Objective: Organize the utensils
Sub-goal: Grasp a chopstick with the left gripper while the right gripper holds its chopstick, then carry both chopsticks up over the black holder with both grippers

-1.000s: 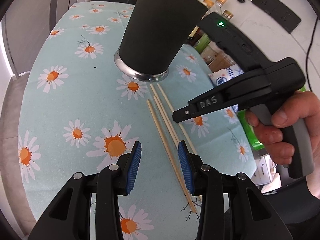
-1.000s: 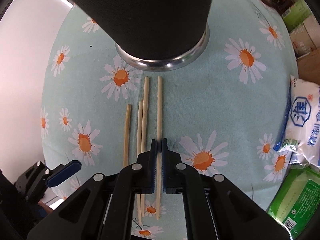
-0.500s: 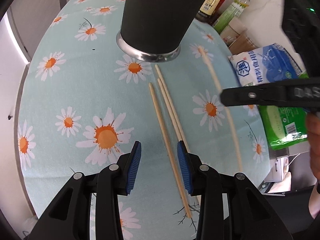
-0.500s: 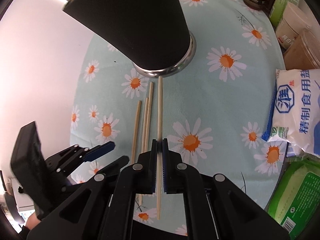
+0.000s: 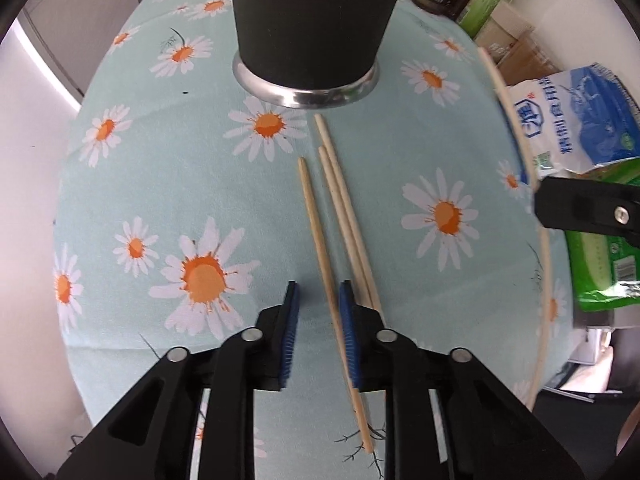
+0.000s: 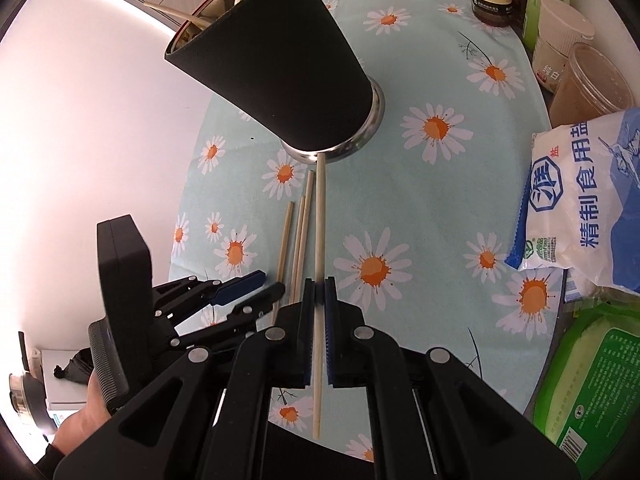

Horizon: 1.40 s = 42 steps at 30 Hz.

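Pale wood was the common material: in the left wrist view three slim wooden chopsticks (image 5: 340, 240) lay side by side on the daisy-printed turquoise cloth covering the surface (image 5: 152, 168), just near of the tall black holder with a steel base ring (image 5: 306, 32), probably laid out there so each could be picked singly. The left gripper (image 5: 318, 336) pointed down over them, its blue fingers (image 5: 290, 336) having just been closing; the leftmost chopstick passed between them beside the right pad, not yet pinched, so they stood released. At the right edge a fourth chopstick (image 5: 516, 140) hung off the cloth, carried by the other tool.

In the right wrist view the right gripper (image 6: 319, 320) was clenched on that single wooden chopstick (image 6: 319, 220), grasping it near mid-length, likely for balance. Its far tip pointed at the holder's base. The holder's rim (image 6: 192, 36) already showed utensils standing inside, the likely destination. A white salt bag (image 6: 588, 200) lay at right.
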Each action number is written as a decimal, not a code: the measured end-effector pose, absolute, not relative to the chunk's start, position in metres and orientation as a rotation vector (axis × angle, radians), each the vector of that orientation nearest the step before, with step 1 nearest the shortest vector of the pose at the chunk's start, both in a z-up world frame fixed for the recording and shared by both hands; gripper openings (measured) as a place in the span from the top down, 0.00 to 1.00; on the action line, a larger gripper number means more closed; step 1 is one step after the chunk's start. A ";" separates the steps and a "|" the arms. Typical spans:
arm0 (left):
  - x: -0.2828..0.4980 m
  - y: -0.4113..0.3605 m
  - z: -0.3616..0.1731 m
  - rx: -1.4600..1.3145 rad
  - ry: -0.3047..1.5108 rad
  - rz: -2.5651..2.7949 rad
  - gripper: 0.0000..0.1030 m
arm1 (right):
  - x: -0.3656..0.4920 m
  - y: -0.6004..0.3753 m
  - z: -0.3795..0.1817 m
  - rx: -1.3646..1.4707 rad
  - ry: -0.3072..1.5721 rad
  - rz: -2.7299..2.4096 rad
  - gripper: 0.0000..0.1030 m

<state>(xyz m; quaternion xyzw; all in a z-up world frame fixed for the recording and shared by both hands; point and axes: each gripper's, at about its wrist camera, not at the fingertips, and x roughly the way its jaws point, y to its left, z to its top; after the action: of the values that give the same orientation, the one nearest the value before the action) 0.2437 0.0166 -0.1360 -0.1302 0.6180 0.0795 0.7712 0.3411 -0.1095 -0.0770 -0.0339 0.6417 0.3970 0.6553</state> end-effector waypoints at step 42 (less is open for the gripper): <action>0.205 0.085 -0.058 -0.350 1.093 -0.040 0.96 | 0.299 -0.062 -0.054 -0.046 1.351 0.827 0.95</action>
<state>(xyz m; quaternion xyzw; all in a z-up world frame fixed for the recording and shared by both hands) 0.2047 0.0845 -0.0577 -0.1656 0.5168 -0.0190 0.8397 0.2991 -0.0624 -0.0539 -0.0205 0.6071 0.3717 0.7021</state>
